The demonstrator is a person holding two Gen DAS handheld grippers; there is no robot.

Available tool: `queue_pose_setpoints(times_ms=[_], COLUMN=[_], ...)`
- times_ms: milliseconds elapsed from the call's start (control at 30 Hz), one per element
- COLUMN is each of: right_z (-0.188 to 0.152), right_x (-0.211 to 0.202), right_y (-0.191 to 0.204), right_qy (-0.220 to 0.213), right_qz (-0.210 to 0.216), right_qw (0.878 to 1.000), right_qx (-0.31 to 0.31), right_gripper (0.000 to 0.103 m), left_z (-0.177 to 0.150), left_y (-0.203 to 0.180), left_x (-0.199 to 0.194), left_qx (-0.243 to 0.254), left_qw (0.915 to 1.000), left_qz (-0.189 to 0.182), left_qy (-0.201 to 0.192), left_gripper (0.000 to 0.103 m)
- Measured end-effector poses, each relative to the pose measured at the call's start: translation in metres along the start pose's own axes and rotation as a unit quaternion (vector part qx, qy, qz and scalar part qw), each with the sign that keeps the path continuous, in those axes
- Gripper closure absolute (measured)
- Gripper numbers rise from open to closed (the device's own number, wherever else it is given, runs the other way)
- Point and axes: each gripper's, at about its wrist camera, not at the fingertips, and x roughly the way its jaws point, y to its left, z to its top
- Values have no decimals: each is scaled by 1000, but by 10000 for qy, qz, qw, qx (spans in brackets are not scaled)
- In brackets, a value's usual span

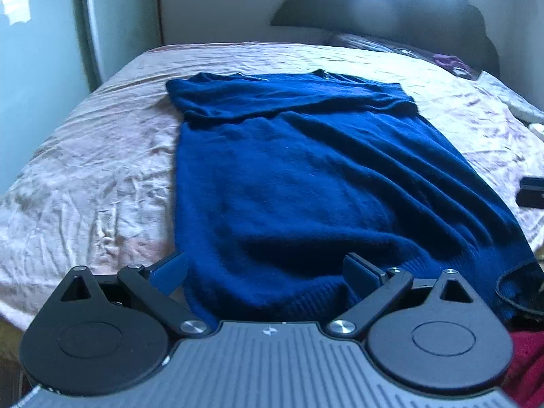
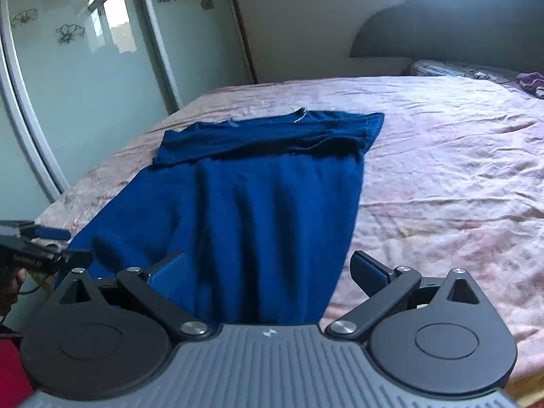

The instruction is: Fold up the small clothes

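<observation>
A dark blue sweater point(image 1: 289, 176) lies flat on the pink bed sheet point(image 1: 95, 170), its sleeves folded across the chest at the far end. My left gripper point(image 1: 265, 272) hovers open over the near hem, towards the sweater's left corner, with nothing between its fingers. In the right wrist view the sweater point(image 2: 265, 197) runs away from me. My right gripper point(image 2: 270, 272) is open above the hem's right corner, one finger over the fabric and the other over the bare sheet. The left gripper point(image 2: 64, 244) shows at the far left of this view, also open.
A mirrored wardrobe door point(image 2: 68, 102) stands close along the bed's left side. The dark headboard point(image 2: 459, 23) and a purple cloth point(image 2: 530, 80) are at the far right. A small black object point(image 1: 530, 192) sits at the right edge. Red fabric point(image 1: 527, 357) is near me.
</observation>
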Motion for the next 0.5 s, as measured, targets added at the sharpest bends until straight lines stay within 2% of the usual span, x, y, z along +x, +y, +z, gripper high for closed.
queue_pose_setpoints(times_ms=[233, 500], right_z=[0, -10], right_x=[4, 6], right_y=[2, -15], right_qy=[417, 561], right_qz=[207, 386], right_qw=[9989, 9968], right_qx=[12, 422], right_gripper=[0, 0], left_z=[2, 0], left_y=[3, 6], left_x=[1, 5], left_qx=[-203, -320], left_qw=[9997, 9991], left_qz=[86, 148], left_qy=[88, 216], left_gripper=[4, 4])
